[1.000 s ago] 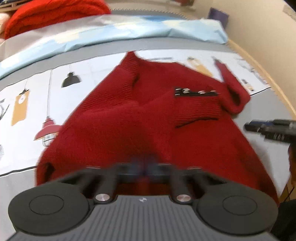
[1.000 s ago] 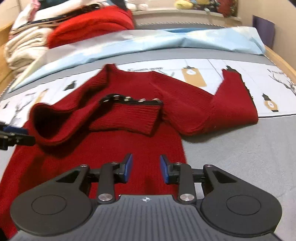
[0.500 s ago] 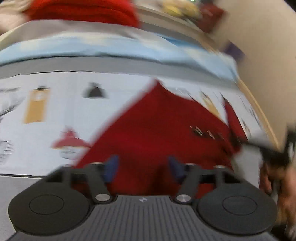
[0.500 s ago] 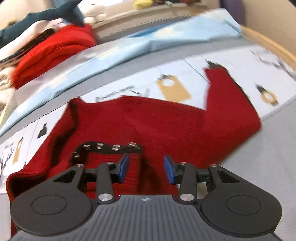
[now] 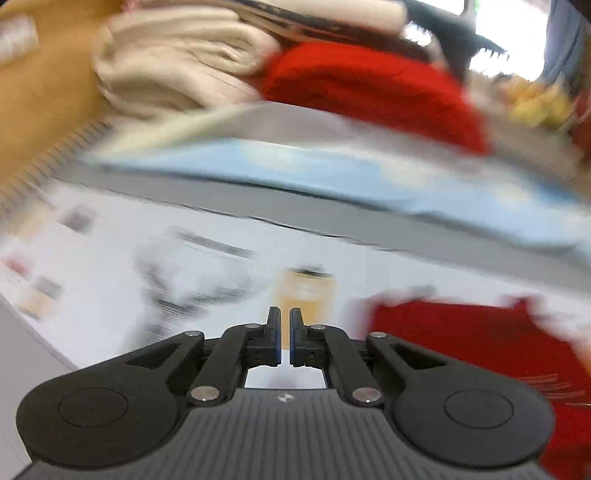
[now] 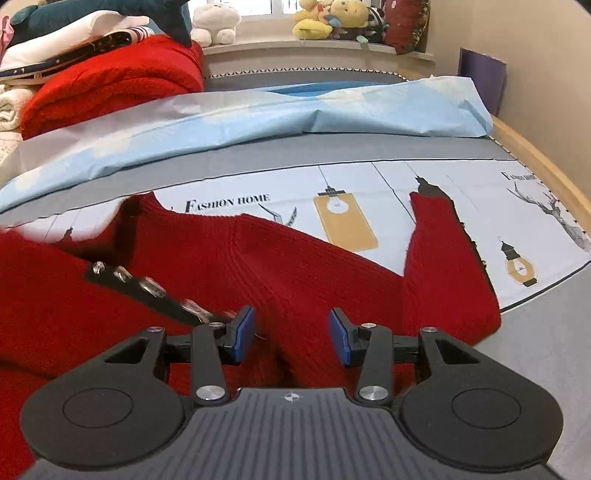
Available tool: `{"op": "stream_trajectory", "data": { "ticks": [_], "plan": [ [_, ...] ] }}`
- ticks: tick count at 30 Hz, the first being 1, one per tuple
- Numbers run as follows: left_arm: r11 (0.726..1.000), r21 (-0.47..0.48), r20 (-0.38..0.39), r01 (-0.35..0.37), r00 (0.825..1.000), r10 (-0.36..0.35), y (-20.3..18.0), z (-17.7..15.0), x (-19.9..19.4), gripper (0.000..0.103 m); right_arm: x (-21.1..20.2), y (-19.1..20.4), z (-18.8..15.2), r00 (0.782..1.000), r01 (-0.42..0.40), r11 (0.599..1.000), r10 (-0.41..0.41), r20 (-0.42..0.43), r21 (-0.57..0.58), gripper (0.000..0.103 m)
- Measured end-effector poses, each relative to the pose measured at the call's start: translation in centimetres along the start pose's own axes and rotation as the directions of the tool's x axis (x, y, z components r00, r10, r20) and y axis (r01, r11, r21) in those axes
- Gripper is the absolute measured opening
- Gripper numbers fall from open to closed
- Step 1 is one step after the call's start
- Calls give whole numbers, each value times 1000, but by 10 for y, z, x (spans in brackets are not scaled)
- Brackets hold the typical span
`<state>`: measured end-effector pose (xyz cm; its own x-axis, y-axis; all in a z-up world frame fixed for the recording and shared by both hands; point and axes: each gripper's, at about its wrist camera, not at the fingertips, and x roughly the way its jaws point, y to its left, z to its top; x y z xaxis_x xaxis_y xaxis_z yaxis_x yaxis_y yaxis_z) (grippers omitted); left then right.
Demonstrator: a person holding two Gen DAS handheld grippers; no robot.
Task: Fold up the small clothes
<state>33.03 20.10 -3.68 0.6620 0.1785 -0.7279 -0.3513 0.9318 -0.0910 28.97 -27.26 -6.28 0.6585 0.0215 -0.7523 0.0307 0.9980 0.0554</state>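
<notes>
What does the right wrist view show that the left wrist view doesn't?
Right wrist only: the right gripper, its jaws opening above the red sweater with nothing between them, the sweater's black button strip, a sleeve and the plush toys. Left wrist only: the left gripper, jaws shut and empty, over blurred printed sheet. Both: sweater, sheet, blue cover, folded red blanket.

Left wrist view motion-blurred; red sweater (image 6: 295,273) cut off (left edge).
</notes>
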Motion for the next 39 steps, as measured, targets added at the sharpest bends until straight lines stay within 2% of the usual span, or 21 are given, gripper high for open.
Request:
{"op": "stream_trajectory", "data": {
  "ticks": [2,4,6,10,12,14,16,18,19,20,22,24,28,29,30,32,33,34,36,37,39],
  "plan": [
    [987,100,-27,128,992,-126,-33,-16,-1,7,2,-1,-2,1000,6,1000,-6,-6,-8,46],
    [942,235,-88,241,970,-227,-72,-40,1,17,5,-2,-3,1000,6,1000,-6,-20,-5,46],
    [889,313,-162,335,941,-298,-100,-65,6,44,8,-4,-4,999,-3,1000,4,-40,22,46],
    [796,476,-212,374,927,-309,-148,-107,14,60,9,-5,-5,998,-21,998,24,-52,52,46],
    [758,517,-234,398,918,-322,-168,-118,22,81,9,-7,-5,999,-13,999,15,-49,49,46],
    [725,543,-272,425,905,-327,-184,-134,30,82,9,-16,-5,999,-3,998,6,-45,64,46],
    [694,601,-278,397,917,-284,-195,-145,41,81,9,-28,-3,999,11,996,-8,-38,85,46],
    [662,663,-261,348,937,-230,-200,-153,50,40,11,-44,0,999,29,992,-26,-28,124,46],
    [658,679,-244,325,945,-216,-197,-151,51,30,12,-52,1,999,37,988,-34,-23,152,47],
    [671,666,-243,326,945,-217,-193,-142,51,14,15,-60,3,999,41,982,-38,-21,183,47],
    [750,563,-227,348,937,-264,-169,-112,47,12,23,-72,7,999,37,972,-33,-23,234,50],
    [817,494,-153,297,955,-254,-147,-82,41,12,36,-80,12,999,36,965,-30,-30,260,52],
    [968,242,-3,66,998,-67,-51,-22,43,12,70,-96,24,997,66,965,-53,-58,253,54],
    [990,128,19,-52,999,50,-14,-10,44,12,78,-100,26,996,79,964,-65,-65,255,54],
    [981,17,26,-194,981,193,23,-2,44,12,86,-105,27,995,89,962,-72,-73,258,54],
    [842,-198,-26,-502,862,507,100,3,39,12,102,-112,28,991,111,960,-88,-97,258,54],
    [765,-291,-87,-575,812,577,133,0,34,25,108,-114,28,990,123,962,-100,-103,244,53],
    [720,-384,-159,-578,810,565,161,-7,33,31,112,-114,28,988,135,966,-115,-103,220,50],
    [693,-448,-247,-564,824,510,185,-17,38,29,115,-112,26,983,174,970,-160,-95,167,34],
    [704,-428,-247,-566,823,511,181,-16,40,30,115,-113,25,982,177,972,-165,-89,155,26],
    [776,-394,-209,-493,870,446,159,-12,48,34,111,-118,24,985,168,969,-159,-63,183,13]
  ]
}}
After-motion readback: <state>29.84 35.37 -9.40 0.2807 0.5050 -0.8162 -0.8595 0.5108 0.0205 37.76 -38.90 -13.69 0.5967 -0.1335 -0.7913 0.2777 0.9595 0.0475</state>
